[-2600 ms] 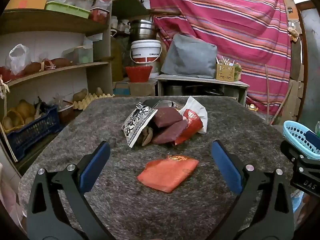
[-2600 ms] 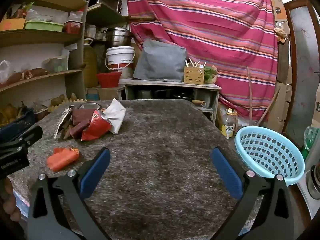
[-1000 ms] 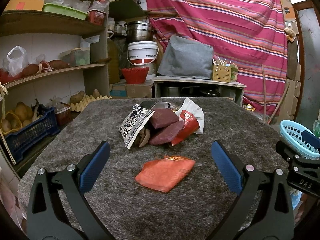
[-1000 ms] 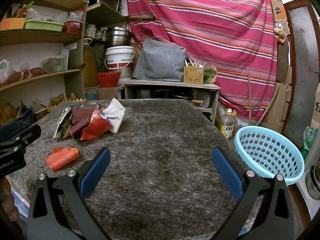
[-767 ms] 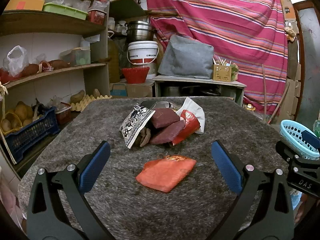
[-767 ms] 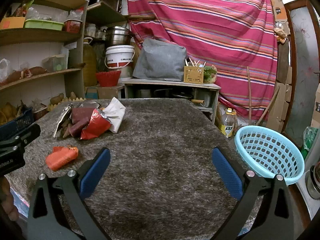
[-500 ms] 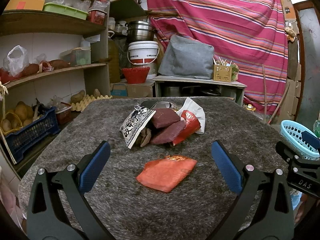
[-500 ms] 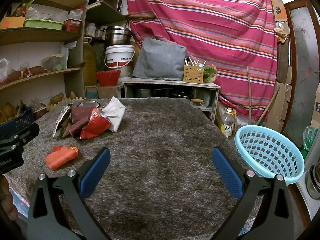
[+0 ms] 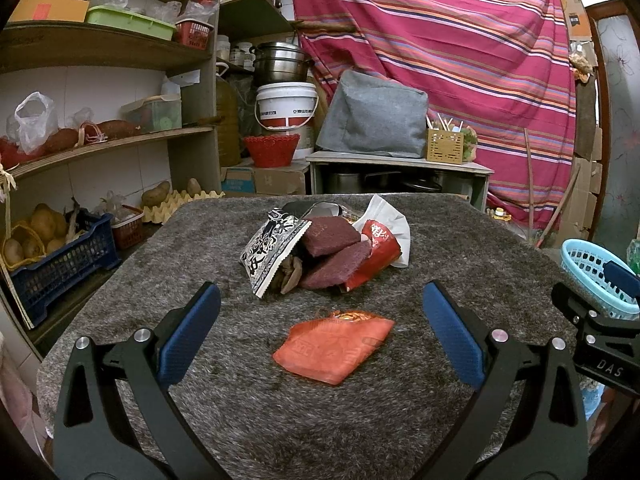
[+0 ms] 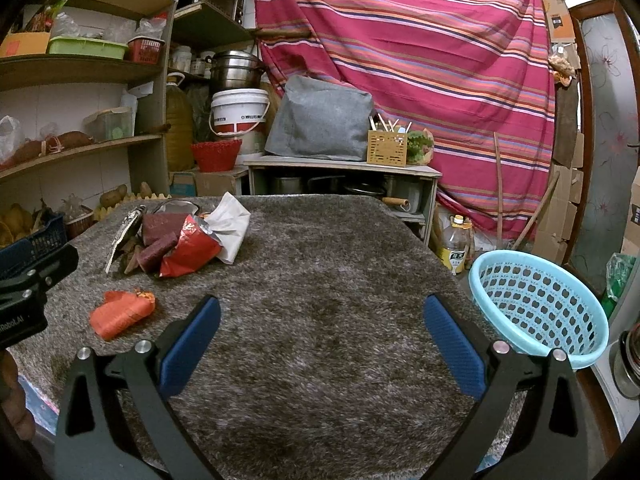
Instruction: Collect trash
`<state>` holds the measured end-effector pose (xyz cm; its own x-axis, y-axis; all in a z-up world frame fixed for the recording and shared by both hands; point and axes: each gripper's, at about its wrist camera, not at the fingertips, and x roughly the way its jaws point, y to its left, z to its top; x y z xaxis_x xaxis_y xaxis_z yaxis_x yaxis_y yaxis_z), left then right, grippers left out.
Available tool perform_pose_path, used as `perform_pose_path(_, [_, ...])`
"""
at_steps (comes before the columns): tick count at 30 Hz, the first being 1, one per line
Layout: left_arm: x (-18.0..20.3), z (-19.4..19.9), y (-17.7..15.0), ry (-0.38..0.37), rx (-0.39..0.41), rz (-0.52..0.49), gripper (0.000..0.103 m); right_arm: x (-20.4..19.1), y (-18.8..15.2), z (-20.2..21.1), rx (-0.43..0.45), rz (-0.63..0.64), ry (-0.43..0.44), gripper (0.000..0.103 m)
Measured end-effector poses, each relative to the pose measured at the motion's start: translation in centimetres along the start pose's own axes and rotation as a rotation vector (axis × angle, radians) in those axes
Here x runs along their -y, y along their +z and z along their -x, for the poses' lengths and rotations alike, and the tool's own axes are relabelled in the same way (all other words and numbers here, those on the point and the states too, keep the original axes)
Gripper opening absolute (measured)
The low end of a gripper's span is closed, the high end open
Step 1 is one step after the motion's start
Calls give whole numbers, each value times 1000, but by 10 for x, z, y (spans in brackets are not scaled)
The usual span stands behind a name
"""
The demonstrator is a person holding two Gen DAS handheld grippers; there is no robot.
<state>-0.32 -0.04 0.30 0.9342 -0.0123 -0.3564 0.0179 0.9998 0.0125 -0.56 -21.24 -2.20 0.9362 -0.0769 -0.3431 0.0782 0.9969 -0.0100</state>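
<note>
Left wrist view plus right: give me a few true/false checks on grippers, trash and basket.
1. The left gripper is open. True.
2. The orange wrapper lies in the pile. False: it lies apart, nearer the gripper.
3. The basket already holds trash. False: none shows inside it.
4. The right gripper holds nothing. True.
5. The basket sits in the middle of the table. False: it sits at the table's right edge.

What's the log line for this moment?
left gripper: open, facing orange wrapper | right gripper: open, empty | basket: empty
</note>
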Motion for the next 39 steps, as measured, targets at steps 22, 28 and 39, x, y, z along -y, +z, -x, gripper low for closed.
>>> perform_pose_path(22, [1,0,-1,1,2,-1,98,-1,-4,-3,-2,2,-2,99])
perform_pose_path(28, [1,0,-1,1,2,-1,98,-1,-4,-3,-3,3,-2,99])
perform_pose_path(39, [0,0,-1,0,3,0,98,-1,-6,-6,-3,3,-3,99])
